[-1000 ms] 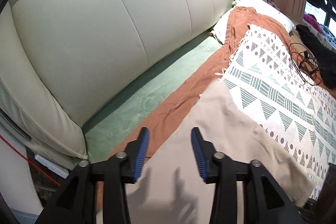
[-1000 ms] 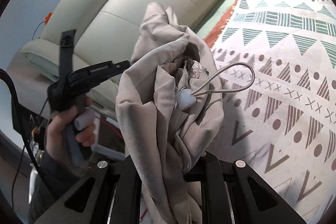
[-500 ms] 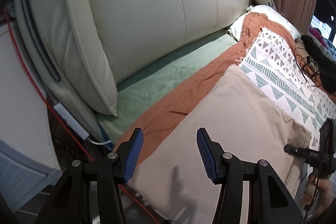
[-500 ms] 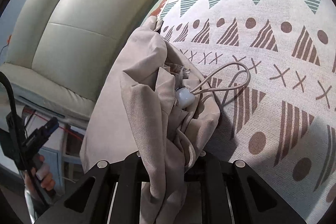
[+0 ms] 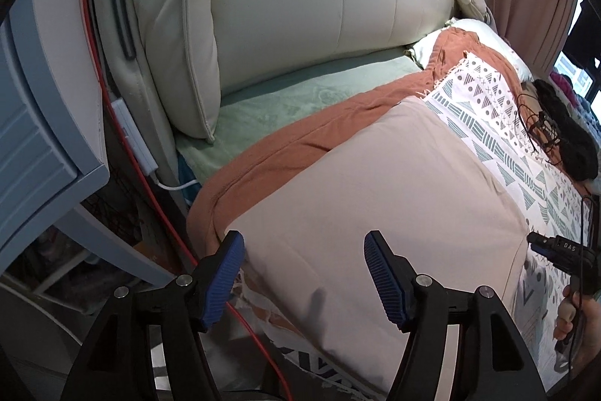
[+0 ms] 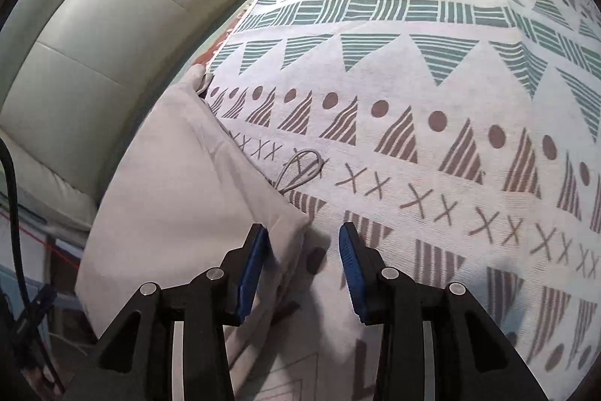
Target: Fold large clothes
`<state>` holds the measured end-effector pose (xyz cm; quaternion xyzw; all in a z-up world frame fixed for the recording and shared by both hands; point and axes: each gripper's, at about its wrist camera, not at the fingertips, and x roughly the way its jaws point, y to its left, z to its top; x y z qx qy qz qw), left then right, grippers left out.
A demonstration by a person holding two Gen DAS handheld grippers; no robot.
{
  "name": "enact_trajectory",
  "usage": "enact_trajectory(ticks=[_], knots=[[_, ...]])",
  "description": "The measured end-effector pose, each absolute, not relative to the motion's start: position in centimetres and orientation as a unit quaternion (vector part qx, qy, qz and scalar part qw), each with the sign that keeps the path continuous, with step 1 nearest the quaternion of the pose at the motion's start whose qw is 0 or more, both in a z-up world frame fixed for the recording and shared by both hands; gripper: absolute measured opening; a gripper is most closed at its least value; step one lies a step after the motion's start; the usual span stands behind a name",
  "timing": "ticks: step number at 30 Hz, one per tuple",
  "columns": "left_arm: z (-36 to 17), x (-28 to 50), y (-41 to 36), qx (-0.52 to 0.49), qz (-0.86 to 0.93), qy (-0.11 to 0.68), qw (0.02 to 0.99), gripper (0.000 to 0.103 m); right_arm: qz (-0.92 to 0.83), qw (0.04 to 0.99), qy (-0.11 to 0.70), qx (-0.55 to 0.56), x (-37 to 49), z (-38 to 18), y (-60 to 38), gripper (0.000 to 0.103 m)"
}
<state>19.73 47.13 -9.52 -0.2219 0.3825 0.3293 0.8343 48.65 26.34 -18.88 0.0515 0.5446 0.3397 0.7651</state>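
A beige garment [image 5: 375, 198] lies folded flat on the bed, over the patterned blanket [image 5: 499, 123] and the rust-coloured sheet [image 5: 285, 145]. My left gripper [image 5: 303, 275] is open and empty, hovering above the garment's near edge. In the right wrist view the garment [image 6: 180, 190] lies to the left, its near corner just ahead of the left blue pad [image 6: 253, 269]. A grey drawstring loop [image 6: 304, 166] sticks out from its edge onto the blanket [image 6: 432, 70]. My right gripper [image 6: 303, 265] is open and empty, just above the corner.
A cream padded headboard [image 5: 300, 6] runs along the left. A blue-white drawer unit [image 5: 41, 123] and a red cable [image 5: 150, 190] stand beside the bed. Black cables and dark clothes [image 5: 556, 134] lie far right. Pillows [image 5: 473, 32] sit at the far end.
The right gripper has let go of the bunched beige garment, which now lies flat on the bed. The left gripper has pulled back toward the bed's near corner, staying open.
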Motion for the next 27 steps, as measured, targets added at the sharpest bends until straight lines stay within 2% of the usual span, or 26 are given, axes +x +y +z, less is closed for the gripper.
enact_trajectory(ticks=[5, 13, 16, 18, 20, 21, 27], knots=[[-8.3, 19.4, 45.2, -0.221, 0.326, 0.363, 0.845, 0.083, 0.34, 0.778, 0.528, 0.032, 47.9, -15.7, 24.9, 0.038], [-5.1, 19.5, 41.1, -0.216, 0.3, 0.341, 0.864, 0.094, 0.353, 0.788, 0.504, 0.009, 45.4, -11.3, 22.3, 0.041], [-4.0, 19.5, 39.2, -0.202, 0.291, 0.335, 0.873, 0.097, 0.356, 0.795, 0.491, 0.006, 44.3, -9.4, 20.7, 0.062], [-3.4, 19.4, 38.1, -0.2, 0.282, 0.331, 0.878, 0.098, 0.357, 0.801, 0.48, 0.007, 43.5, -8.2, 19.5, 0.086], [-3.0, 19.3, 37.1, -0.202, 0.274, 0.325, 0.882, 0.099, 0.357, 0.806, 0.471, 0.01, 42.8, -7.1, 18.2, 0.096], [-2.8, 19.2, 36.7, -0.203, 0.269, 0.323, 0.884, 0.099, 0.356, 0.809, 0.468, 0.011, 42.5, -6.6, 17.6, 0.1], [-2.0, 18.6, 33.5, -0.194, 0.239, 0.316, 0.898, 0.1, 0.339, 0.832, 0.439, 0.001, 40.0, -4.1, 13.6, 0.102]])
